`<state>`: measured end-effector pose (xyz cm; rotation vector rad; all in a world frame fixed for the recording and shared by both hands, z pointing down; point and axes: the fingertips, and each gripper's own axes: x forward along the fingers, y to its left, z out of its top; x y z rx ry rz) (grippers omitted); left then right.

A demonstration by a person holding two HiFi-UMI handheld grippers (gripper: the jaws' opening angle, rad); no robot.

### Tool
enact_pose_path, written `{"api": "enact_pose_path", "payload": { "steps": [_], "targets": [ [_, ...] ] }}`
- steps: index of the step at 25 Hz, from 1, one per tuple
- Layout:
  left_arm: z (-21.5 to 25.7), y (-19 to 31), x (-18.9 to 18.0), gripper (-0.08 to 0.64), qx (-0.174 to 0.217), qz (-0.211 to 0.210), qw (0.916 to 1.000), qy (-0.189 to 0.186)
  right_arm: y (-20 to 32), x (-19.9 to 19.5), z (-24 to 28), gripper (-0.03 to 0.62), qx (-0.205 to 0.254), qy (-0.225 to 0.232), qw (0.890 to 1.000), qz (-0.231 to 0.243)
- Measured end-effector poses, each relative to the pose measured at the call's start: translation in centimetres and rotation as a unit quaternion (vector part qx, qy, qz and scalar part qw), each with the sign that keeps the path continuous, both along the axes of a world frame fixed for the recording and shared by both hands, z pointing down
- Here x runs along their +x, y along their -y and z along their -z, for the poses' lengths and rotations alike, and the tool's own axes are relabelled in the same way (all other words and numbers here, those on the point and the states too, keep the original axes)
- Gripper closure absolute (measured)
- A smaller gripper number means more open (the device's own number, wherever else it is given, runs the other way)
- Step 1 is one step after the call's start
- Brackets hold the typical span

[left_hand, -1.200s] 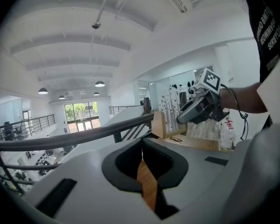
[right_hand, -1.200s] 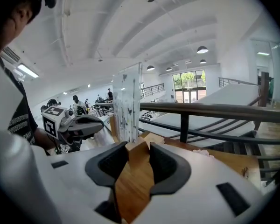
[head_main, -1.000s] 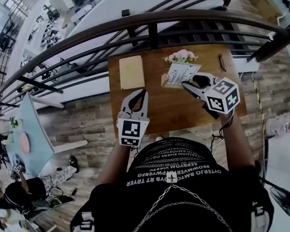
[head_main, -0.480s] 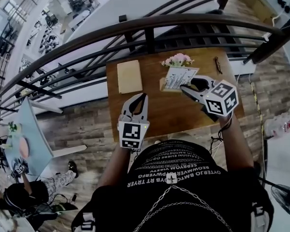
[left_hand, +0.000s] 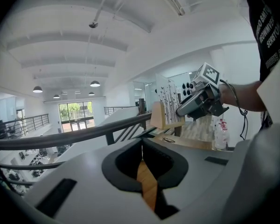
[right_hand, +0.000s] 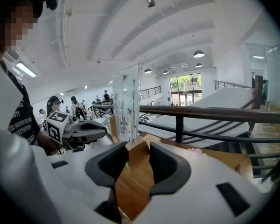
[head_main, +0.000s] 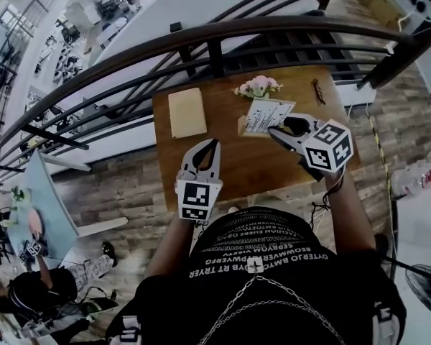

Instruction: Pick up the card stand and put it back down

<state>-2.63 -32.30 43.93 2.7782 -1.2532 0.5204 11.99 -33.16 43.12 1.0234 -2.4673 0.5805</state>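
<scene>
Held card stand [head_main: 267,115]; print seemingly illegible

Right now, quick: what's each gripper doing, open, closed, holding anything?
Left gripper: closed, nothing between its jaws.
Right gripper: closed on the card stand, gripping its wooden base.

Table [head_main: 223,160]: brown wood, matt, visible grain.
Card stand [head_main: 262,116]: pale raw wood base, smooth printed card.
Notepad [head_main: 187,112]: tan paper, matt.
Railing [head_main: 201,37]: dark metal, smooth, slight sheen.
Left gripper [head_main: 215,142], right gripper [head_main: 272,129]: pale grey plastic, smooth; fingers [right_hand: 167,164] matt black, rubbery look.
Shirt [head_main: 258,264]: black cloth, printed.
</scene>
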Motion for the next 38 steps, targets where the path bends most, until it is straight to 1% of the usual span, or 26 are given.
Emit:
{"api": "enact_pose_path", "payload": {
  "steps": [4,10,13,18,23,29,33,38],
  "targets": [
    [-0.4,-0.4,1.0,0.531,-0.001,-0.007,1.0,0.004,-0.4,1.1,-0.3,0.433,0.0,0.001,1.0,-0.007],
    [-0.7,-0.6,0.9,0.531,-0.006,-0.009,0.9999,0.007,-0.6,1.0,-1.2,0.433,0.003,-0.008,1.0,-0.009],
    [-1.1,-0.6,0.8,0.531,-0.013,-0.007,0.9998,0.011,-0.6,1.0,-2.8,0.433,-0.001,-0.01,1.0,-0.007],
    [-2.0,-0.1,0.8,0.531,-0.024,-0.004,0.9995,0.022,0.0,1.2,-6.7,0.433,-0.014,-0.014,1.0,-0.009],
    [-2.3,1.2,0.4,0.531,-0.035,0.005,0.9988,0.033,1.3,1.1,-10.7,0.433,-0.023,-0.03,0.999,-0.011],
    [-3.1,3.5,0.1,0.531,-0.043,0.028,0.9978,0.041,1.9,2.2,-17.6,0.433,-0.038,-0.033,0.999,-0.009],
    [-3.7,5.0,-0.8,0.531,-0.05,0.044,0.9966,0.05,2.2,2.6,-21.8,0.433,-0.051,-0.056,0.997,-0.002],
    [-4.0,6.8,-0.7,0.531,-0.057,0.056,0.9956,0.049,2.9,2.6,-25.6,0.433,-0.059,-0.068,0.996,0.015]
  ]
}}
